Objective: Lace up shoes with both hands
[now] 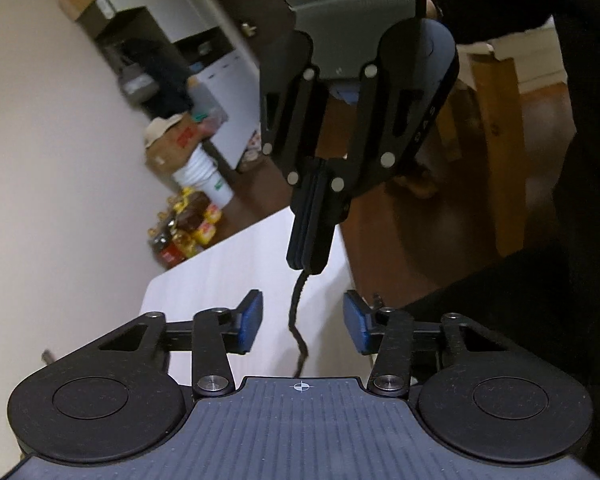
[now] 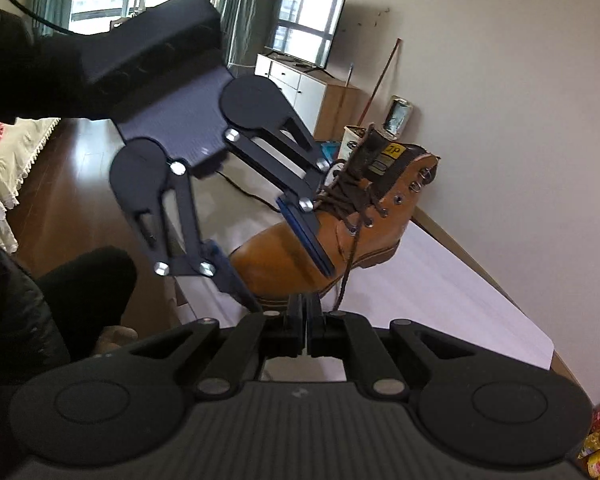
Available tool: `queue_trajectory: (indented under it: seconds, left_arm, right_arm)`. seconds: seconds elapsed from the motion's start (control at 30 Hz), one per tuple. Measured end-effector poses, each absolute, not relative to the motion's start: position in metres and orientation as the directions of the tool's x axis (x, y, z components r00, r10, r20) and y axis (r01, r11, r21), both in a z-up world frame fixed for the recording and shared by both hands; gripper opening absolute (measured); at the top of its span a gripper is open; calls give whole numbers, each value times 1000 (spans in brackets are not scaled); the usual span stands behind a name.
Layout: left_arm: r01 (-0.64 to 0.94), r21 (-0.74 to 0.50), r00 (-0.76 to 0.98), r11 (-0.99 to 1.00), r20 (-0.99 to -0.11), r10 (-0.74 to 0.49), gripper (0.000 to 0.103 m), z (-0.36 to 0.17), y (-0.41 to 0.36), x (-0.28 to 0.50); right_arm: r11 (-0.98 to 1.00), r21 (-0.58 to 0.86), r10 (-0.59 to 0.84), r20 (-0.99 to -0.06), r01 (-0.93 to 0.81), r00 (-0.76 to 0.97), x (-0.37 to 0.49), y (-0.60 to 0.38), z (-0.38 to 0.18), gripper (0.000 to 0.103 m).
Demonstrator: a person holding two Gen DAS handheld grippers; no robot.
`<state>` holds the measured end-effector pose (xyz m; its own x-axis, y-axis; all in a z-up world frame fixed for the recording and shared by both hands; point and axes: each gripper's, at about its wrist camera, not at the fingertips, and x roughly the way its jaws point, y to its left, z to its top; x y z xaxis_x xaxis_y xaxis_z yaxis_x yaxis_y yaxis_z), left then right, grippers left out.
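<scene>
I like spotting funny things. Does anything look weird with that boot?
The tan leather boot on the white table has one dark brown lace pulled away, pinched by the right tongs. Nothing looks damaged.

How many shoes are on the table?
1. A brown boot stands on the white table, in front of the right tool, with the open left tool around its toe. Another could be hidden out of view.
</scene>
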<state>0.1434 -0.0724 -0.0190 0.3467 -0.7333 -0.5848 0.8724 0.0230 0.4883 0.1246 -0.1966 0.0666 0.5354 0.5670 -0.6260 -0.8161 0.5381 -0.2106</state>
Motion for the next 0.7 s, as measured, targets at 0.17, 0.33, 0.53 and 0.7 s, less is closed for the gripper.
queue_trajectory:
  seconds: [0.17, 0.33, 0.53, 0.7]
  left_arm:
    - [874, 486, 338, 17, -583, -739, 3, -28, -81, 145]
    - [862, 467, 455, 196, -545, -705, 3, -22, -68, 153]
    - [752, 448, 660, 484, -512, -550, 3, -3, -34, 170]
    - [612, 382, 755, 692, -542, -369, 3, 16, -9, 199]
  right_arm:
    - [550, -175, 581, -623, -817, 524, 125, -199, 62, 2]
    - [605, -142, 590, -581, -783, 561, 128, -208, 63, 3]
    - [718, -102, 559, -505, -688, 658, 150, -220, 67, 13]
    - [756, -84, 540, -482, -650, 690, 178, -206, 54, 13]
